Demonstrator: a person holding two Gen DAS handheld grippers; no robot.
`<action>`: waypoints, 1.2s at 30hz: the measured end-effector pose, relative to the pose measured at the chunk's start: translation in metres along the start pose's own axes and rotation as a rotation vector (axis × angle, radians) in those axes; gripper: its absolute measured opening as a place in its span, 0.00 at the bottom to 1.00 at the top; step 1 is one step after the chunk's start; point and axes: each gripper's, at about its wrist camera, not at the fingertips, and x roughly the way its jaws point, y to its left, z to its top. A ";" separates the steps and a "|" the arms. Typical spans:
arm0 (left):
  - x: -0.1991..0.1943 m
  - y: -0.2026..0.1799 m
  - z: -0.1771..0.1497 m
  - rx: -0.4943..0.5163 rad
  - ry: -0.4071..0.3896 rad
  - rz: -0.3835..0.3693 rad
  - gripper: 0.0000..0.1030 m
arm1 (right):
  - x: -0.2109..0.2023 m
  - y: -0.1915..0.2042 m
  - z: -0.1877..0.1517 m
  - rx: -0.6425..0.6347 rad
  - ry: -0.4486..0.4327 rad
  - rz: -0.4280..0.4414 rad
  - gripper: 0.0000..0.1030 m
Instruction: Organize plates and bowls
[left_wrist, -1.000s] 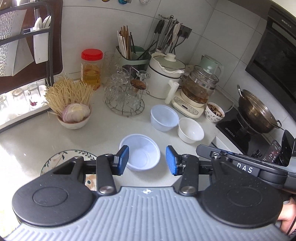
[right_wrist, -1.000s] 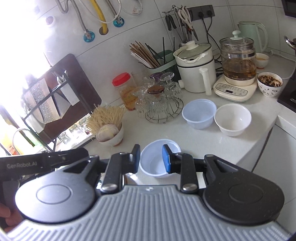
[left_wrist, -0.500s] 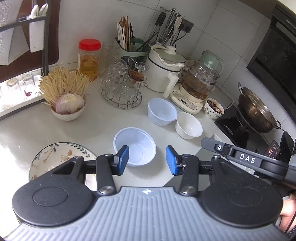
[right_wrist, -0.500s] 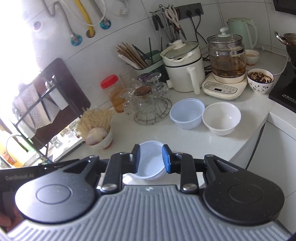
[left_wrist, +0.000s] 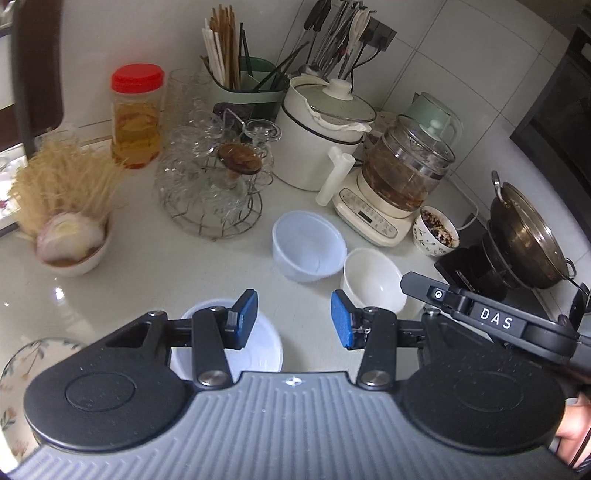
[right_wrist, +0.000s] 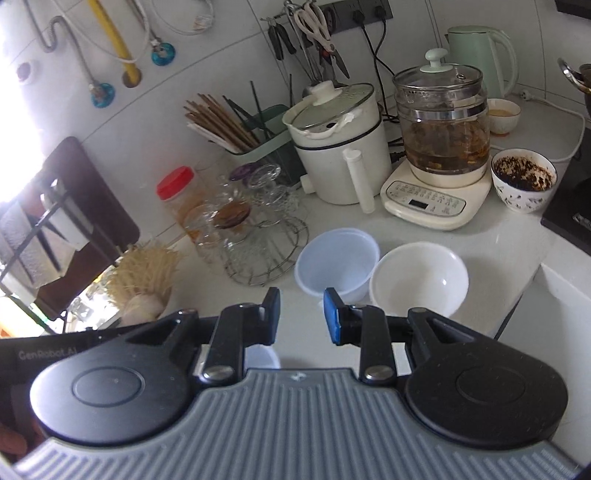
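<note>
Two bowls stand side by side on the white counter: a translucent plastic bowl (left_wrist: 308, 251) (right_wrist: 337, 260) and a white ceramic bowl (left_wrist: 371, 278) (right_wrist: 419, 278) to its right. A second plastic bowl (left_wrist: 258, 347) (right_wrist: 260, 360) lies nearer, mostly hidden under the gripper bodies. A flowered plate (left_wrist: 18, 373) shows at the lower left edge. My left gripper (left_wrist: 294, 319) hangs open above bare counter, nothing between its blue pads. My right gripper (right_wrist: 301, 315) has a narrower gap, also with nothing in it, just short of the far plastic bowl.
Behind the bowls stand a wire rack of glasses (left_wrist: 214, 184), a white cooker (left_wrist: 325, 136), a glass kettle on its base (left_wrist: 402, 177) and a patterned bowl of dried bits (left_wrist: 437, 230). A bowl with noodles and onion (left_wrist: 70, 236) sits left; a wok (left_wrist: 528, 243) right.
Both grippers have moved forward over the counter toward the two far bowls. The near plastic bowl has slipped under them. Neither gap has changed.
</note>
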 end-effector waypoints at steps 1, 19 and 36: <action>0.008 -0.001 0.004 -0.005 0.006 0.002 0.48 | 0.005 -0.004 0.004 0.000 0.003 0.001 0.29; 0.124 0.013 0.041 -0.154 0.104 0.039 0.48 | 0.106 -0.042 0.067 -0.087 0.124 0.016 0.29; 0.208 0.028 0.058 -0.264 0.199 0.022 0.48 | 0.198 -0.072 0.087 -0.160 0.330 0.010 0.47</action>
